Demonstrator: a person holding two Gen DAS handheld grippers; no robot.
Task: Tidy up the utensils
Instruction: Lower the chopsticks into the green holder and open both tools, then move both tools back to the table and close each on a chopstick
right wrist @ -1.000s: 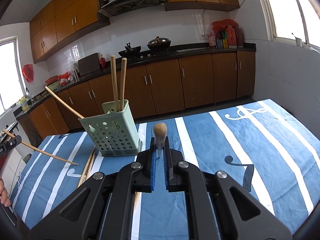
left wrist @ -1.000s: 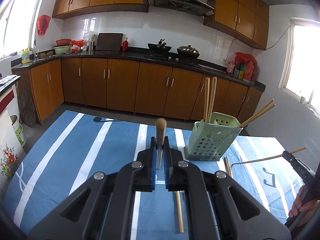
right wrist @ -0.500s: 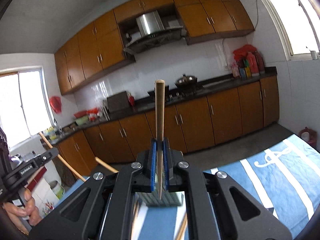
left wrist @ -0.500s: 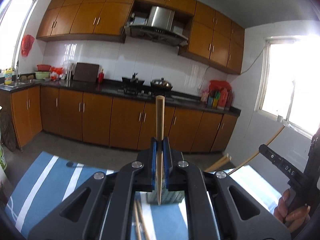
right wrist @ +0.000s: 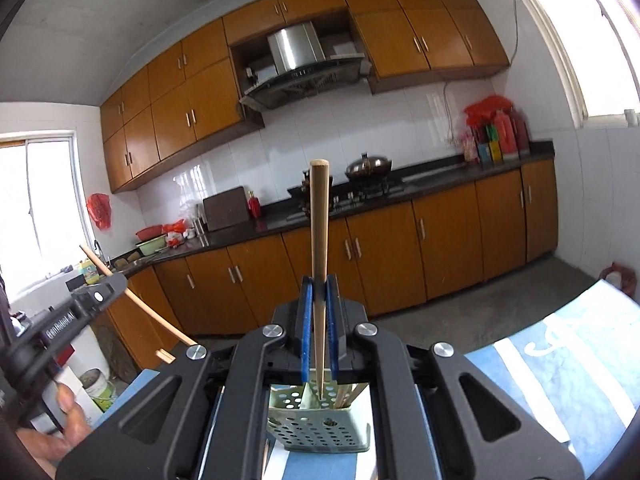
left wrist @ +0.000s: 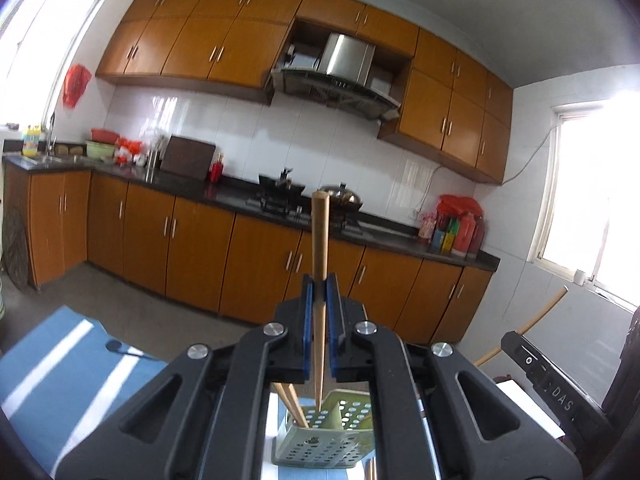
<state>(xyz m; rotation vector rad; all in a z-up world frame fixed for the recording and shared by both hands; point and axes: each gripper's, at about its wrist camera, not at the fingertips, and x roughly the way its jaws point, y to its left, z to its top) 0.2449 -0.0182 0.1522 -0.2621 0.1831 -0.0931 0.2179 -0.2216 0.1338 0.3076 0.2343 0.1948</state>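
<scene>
My left gripper (left wrist: 319, 284) is shut on a wooden chopstick (left wrist: 320, 240) held upright, its thin tip pointing down over the green perforated utensil holder (left wrist: 320, 446). Two chopsticks (left wrist: 292, 404) stand in that holder. My right gripper (right wrist: 319, 284) is shut on another upright chopstick (right wrist: 319, 220), its tip just above the same holder (right wrist: 318, 428). The right gripper and its chopstick also show in the left wrist view (left wrist: 536, 318); the left gripper and its chopstick show in the right wrist view (right wrist: 96, 288).
The holder stands on a blue and white striped cloth (right wrist: 560, 364). Behind are orange kitchen cabinets (left wrist: 200, 252), a dark counter with a stove and pots (left wrist: 288, 196), and a range hood (left wrist: 336, 84). Windows are on both sides.
Both grippers have tilted their chopsticks from lying forward to upright and moved in over the green holder, which now sits directly below both tips.
</scene>
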